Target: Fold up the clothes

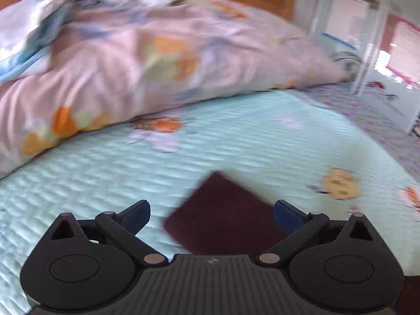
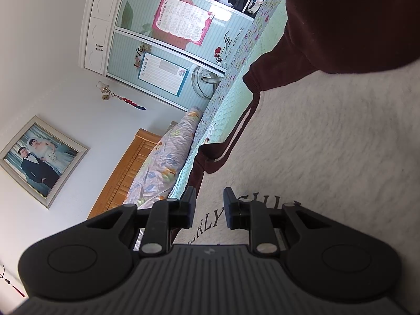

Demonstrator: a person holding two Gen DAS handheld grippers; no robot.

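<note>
Lettering reading "ERLY" runs across the cream garment at 6 o'clock in the right wrist view, and the wardrobe door at 12 says "LOVE" and "SWEET WEDDING". The right gripper sits narrow, cloth in the gap; whether it pinches, I cannot tell. The left gripper gapes wide, nothing held, above a maroon sleeve on the mint quilted bedspread, floral duvet at 11.
</note>
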